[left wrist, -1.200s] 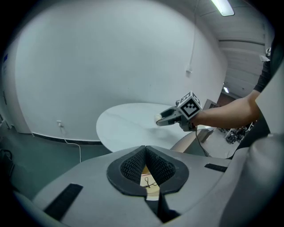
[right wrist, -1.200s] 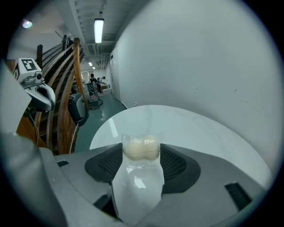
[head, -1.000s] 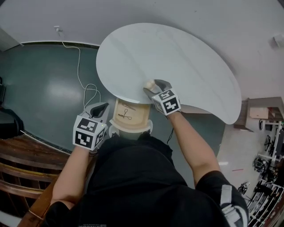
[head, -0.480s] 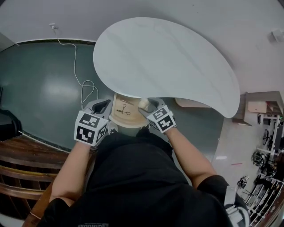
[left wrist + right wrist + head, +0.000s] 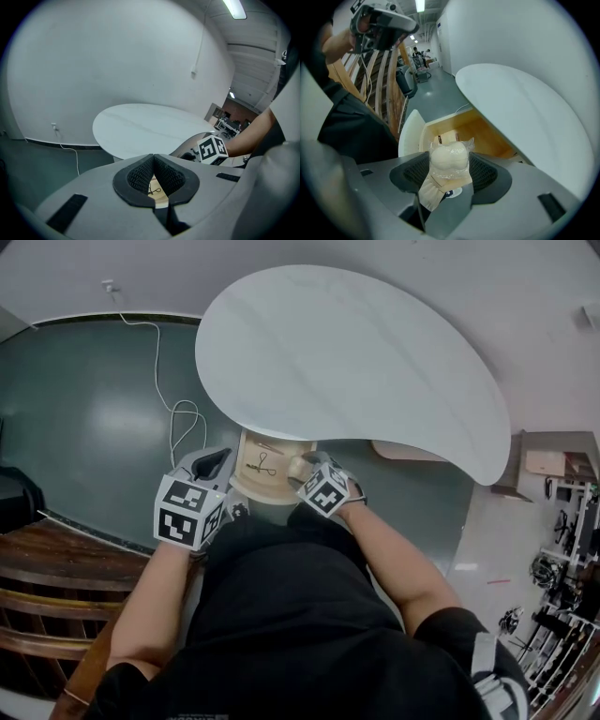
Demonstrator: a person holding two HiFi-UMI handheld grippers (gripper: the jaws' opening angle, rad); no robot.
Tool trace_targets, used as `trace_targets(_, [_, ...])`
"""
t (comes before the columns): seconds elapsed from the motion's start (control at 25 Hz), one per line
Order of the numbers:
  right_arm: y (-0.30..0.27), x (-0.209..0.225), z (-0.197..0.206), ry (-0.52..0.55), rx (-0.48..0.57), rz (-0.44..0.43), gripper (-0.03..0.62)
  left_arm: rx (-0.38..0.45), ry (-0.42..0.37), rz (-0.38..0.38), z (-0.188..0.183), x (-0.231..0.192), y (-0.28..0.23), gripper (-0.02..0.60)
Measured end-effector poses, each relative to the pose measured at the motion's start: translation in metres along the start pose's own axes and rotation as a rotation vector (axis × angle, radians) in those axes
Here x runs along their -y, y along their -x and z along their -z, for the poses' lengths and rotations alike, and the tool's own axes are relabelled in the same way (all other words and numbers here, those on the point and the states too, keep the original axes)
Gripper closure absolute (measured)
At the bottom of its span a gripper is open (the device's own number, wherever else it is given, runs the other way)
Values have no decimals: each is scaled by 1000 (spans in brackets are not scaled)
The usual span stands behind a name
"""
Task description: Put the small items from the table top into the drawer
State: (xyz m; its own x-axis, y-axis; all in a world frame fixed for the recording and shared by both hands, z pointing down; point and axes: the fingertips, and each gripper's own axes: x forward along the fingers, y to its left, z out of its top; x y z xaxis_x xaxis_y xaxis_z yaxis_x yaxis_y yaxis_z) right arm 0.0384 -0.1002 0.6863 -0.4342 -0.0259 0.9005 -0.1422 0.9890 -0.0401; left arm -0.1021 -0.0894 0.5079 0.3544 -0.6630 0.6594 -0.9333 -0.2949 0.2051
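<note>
Person in black top (image 5: 281, 615) fills the bottom of the head view, both forearms reaching up-frame.

Left gripper (image 5: 212, 465): lower left of centre, beside the drawer's left side. In its own view, left gripper (image 5: 153, 161) has fingers together, the black ribbed pads (image 5: 138, 176) meeting at the tips with nothing clamped. A sliver of drawer shows through the small gap below the tips.

Right gripper (image 5: 303, 468): just right of centre. In its own view, right gripper (image 5: 449, 174) has fingers clamped on a small cream lump in clear plastic wrap (image 5: 449, 158); the wrap's tan tail hangs below the pads. In the head view the wrapped lump (image 5: 297, 466) sits at the right edge of the open drawer, apart from the surface.

Open light-wood drawer with white rounded front (image 5: 249, 488): centre frame, sticking out from under the near edge of the surface. A thin dark wire-like item (image 5: 263, 465) lies on its floor; too small to identify. Right gripper view shows the same drawer (image 5: 480, 129) just behind the wrapped lump.

White kidney-shaped surface (image 5: 347, 362): upper centre to right, also seen at (image 5: 150, 129) and (image 5: 525, 112).

Dark green floor (image 5: 84, 427) at left, white cable (image 5: 174, 418) looping across it to the wall.
</note>
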Motion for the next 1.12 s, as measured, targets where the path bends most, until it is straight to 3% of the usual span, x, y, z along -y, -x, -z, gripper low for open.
trace_targets(0.6, [-78, 2, 30, 244, -263, -28, 327, -12, 84, -85, 24, -18, 23, 566])
trace_targets(1.12, [-80, 8, 43, 186, -307, -18, 326, -17, 99, -90, 32, -21, 26, 566])
